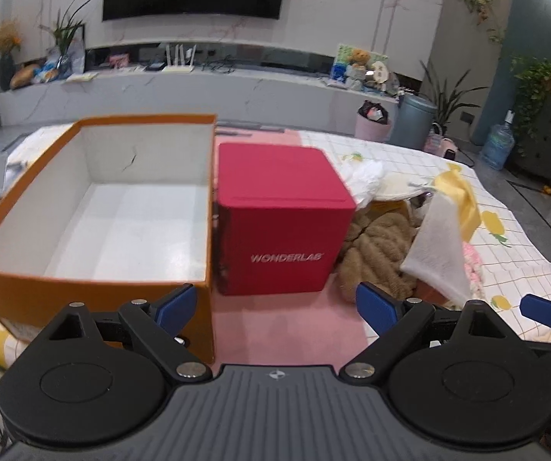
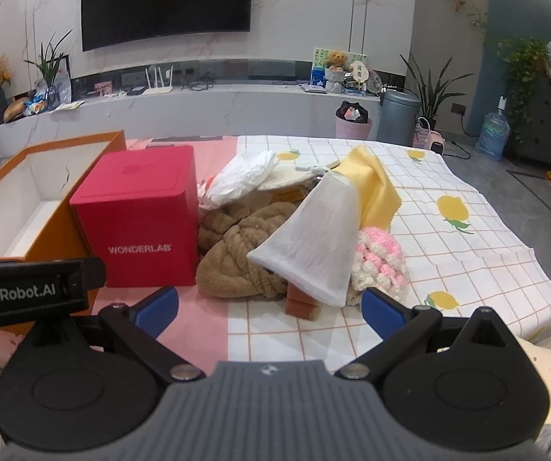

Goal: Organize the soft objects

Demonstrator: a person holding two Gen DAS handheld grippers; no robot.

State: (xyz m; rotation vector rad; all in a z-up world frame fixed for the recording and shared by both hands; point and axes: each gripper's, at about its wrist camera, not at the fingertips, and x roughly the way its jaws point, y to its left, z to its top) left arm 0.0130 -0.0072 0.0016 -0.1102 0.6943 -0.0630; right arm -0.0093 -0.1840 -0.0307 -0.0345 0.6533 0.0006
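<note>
An open orange box (image 1: pixel 83 288) with a white inside stands at the left, empty; it also shows in the right wrist view (image 2: pixel 56 238). A red WONDERLAB cube (image 1: pixel 279 211) (image 2: pixel 140 215) stands beside it. A pile of soft things lies to the right: a brown knotted plush (image 2: pixel 237 257) (image 1: pixel 379 246), a white cloth (image 2: pixel 313 242) (image 1: pixel 436 246), a yellow cloth (image 2: pixel 375 188), a pink-white crochet piece (image 2: pixel 383 261) and a white crumpled bag (image 2: pixel 244 180). My left gripper (image 1: pixel 275 311) is open and empty before the cube. My right gripper (image 2: pixel 271 309) is open and empty before the pile.
An orange-brown sponge block (image 2: pixel 302 305) lies under the white cloth. The table carries a lemon-print cloth (image 2: pixel 467 230) and a pink mat (image 1: pixel 294 322). The left gripper's body (image 2: pixel 33 288) shows at the left of the right wrist view. A TV wall stands behind.
</note>
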